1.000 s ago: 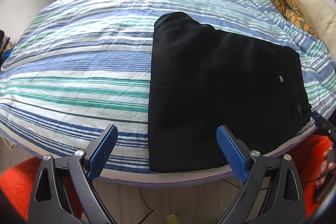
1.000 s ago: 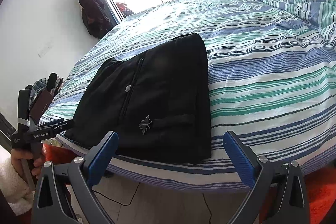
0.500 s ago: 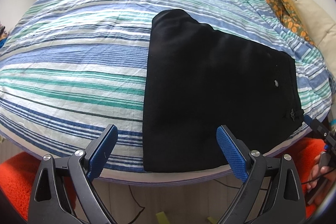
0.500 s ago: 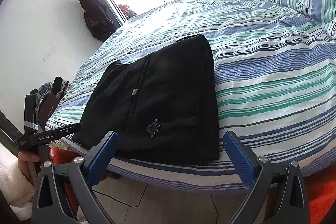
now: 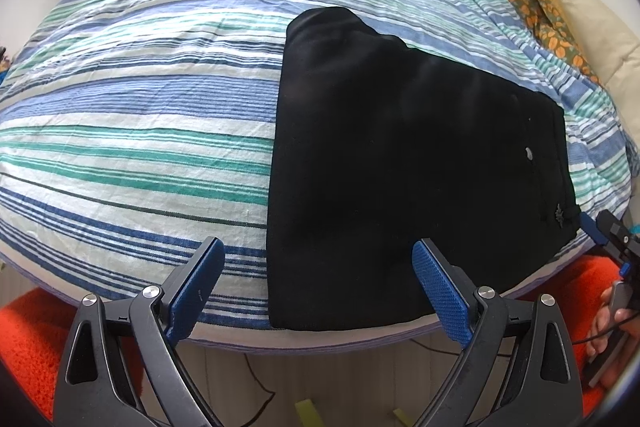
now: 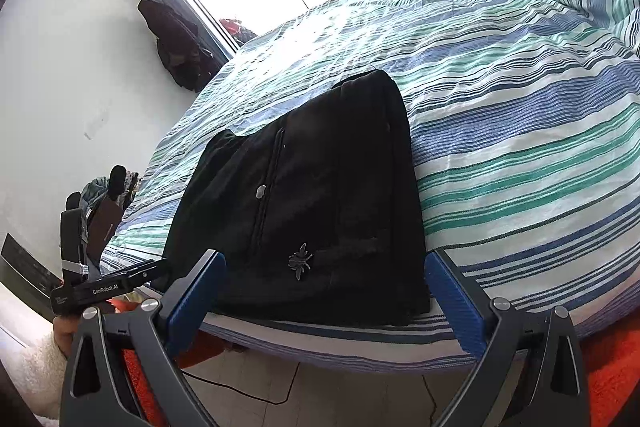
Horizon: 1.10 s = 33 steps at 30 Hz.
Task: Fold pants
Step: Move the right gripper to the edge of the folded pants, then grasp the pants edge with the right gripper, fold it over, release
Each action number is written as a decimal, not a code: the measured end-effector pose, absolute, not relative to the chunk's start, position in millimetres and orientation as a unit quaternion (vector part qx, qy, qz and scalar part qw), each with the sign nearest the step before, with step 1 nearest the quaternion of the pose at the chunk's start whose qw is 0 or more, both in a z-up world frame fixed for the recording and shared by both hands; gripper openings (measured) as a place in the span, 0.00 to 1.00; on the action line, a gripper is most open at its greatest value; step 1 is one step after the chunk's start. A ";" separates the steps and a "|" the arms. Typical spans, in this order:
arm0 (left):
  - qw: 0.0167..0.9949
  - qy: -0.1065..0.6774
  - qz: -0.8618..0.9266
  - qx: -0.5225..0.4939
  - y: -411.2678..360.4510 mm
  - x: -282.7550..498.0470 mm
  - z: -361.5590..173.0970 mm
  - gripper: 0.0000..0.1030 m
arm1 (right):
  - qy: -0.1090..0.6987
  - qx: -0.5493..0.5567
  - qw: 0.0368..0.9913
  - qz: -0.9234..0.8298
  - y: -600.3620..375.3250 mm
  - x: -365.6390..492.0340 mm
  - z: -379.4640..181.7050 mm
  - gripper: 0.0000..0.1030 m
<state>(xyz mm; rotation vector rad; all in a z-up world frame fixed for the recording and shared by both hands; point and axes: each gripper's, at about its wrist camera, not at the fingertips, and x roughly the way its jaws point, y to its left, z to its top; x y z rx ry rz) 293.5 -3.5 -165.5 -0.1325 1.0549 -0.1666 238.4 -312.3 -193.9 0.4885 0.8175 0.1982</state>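
Both claws hang spread and empty off the bed's (image 5: 120, 155) near edge, with the pants (image 5: 400, 163) lying folded flat just ahead of the left gripper (image 5: 316, 281) and right gripper (image 6: 326, 293). For the next fold I'd slide each claw's lower finger under the near hem and pinch every layer, otherwise the stack probably slips apart.

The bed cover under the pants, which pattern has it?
Blue, green and white stripes on the bed cover, clearest in the left wrist view.

Black tongs (image 5: 318, 279) with blue ribbed pads (image 5: 439, 291).
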 end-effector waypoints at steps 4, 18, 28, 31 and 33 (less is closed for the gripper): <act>0.853 0.505 -0.090 -0.099 7.9 304.7 -159.9 0.93 | 0.385 0.277 0.874 0.106 -338.8 249.4 -189.2 0.96; 0.796 0.568 -0.158 -0.136 -6.6 351.2 -183.4 0.93 | 0.539 0.342 0.748 0.181 -353.9 325.3 -244.1 0.95; 0.812 0.559 -0.149 -0.074 -30.6 344.8 -148.2 0.21 | 0.562 0.252 0.763 0.195 -316.0 339.2 -231.4 0.51; 0.831 0.530 -0.161 -0.044 -43.5 337.8 -118.5 0.17 | 0.551 0.204 0.784 0.200 -300.9 339.1 -207.1 0.39; 0.839 0.512 -0.177 -0.051 -47.7 335.7 -98.6 0.17 | 0.541 0.176 0.797 0.204 -289.7 339.6 -188.8 0.35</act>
